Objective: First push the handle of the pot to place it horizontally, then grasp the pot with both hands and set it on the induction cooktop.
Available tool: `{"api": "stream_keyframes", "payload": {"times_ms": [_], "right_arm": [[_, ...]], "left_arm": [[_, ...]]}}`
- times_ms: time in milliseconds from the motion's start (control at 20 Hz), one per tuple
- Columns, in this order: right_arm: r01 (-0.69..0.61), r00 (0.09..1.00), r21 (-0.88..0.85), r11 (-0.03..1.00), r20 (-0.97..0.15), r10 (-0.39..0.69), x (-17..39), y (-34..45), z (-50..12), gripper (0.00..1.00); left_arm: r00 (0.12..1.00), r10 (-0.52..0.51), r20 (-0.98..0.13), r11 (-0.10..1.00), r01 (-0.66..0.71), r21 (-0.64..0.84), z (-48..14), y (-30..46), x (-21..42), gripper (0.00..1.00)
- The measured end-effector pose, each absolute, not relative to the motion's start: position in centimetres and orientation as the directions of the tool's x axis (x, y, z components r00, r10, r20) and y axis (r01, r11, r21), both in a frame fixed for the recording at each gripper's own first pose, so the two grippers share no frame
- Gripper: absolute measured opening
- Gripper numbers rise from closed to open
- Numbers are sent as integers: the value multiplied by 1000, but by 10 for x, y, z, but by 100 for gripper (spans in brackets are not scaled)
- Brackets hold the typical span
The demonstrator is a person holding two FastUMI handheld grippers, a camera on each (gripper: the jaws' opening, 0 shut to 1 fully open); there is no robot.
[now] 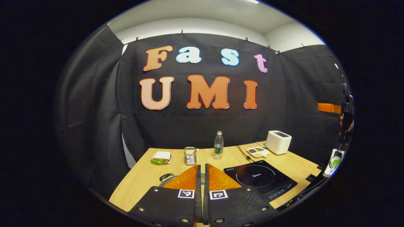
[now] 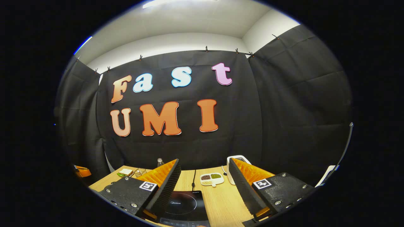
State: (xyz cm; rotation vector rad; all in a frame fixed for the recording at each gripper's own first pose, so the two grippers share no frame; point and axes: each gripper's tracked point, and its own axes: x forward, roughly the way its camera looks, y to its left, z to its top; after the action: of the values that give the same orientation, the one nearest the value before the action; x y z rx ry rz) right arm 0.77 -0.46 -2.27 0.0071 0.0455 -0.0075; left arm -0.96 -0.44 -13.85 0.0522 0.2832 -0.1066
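pot (image 1: 166,179) sits left of the cooktop (image 1: 260,181) (midea-branded).

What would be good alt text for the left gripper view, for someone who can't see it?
The left gripper, fingers shut together, hangs over a wooden table with the pot partly hidden behind it. An induction cooktop lies to the right; a sandwich plate, water bottle and toaster stand farther back.

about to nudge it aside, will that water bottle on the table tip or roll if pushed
The water bottle stands upright, tall on a narrow base, so a high push would likely topple it. Its round body would probably then roll on the smooth wooden table. It looks like thin plastic, so probably light.
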Motion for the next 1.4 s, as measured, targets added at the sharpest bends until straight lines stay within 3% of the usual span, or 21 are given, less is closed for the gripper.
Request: {"api": "stream_keyframes", "payload": {"times_ms": [400,450,650,1050,1150,1200,1400], "right_arm": [[12,998,8,1000,-69,-12,14,-7,-34,95],[12,997,7,1000,-73,-11,13,-8,-36,100],[17,996,16,1000,-87,-16,17,-12,-41,95],[21,994,23,1000,-110,-18,18,-15,-52,95],[14,993,27,1000,-118,-10,17,-14,-54,100],[10,993,30,999,-121,-7,17,-14,-54,95],[10,993,34,999,-121,-6,16,-15,-57,95]], "left_arm": [[895,-110,-433,992,128,11,-213,-7,-32,3],[885,-112,-452,991,132,12,-221,-8,-36,3],[834,-127,-537,989,149,-2,-257,-13,-58,3],[766,-138,-628,984,178,0,-301,-21,-89,3],[745,-148,-650,982,190,-6,-314,-25,-96,3],[737,-154,-658,980,198,-8,-319,-28,-98,3],[698,-142,-702,975,220,22,-345,-33,-105,3]]}}
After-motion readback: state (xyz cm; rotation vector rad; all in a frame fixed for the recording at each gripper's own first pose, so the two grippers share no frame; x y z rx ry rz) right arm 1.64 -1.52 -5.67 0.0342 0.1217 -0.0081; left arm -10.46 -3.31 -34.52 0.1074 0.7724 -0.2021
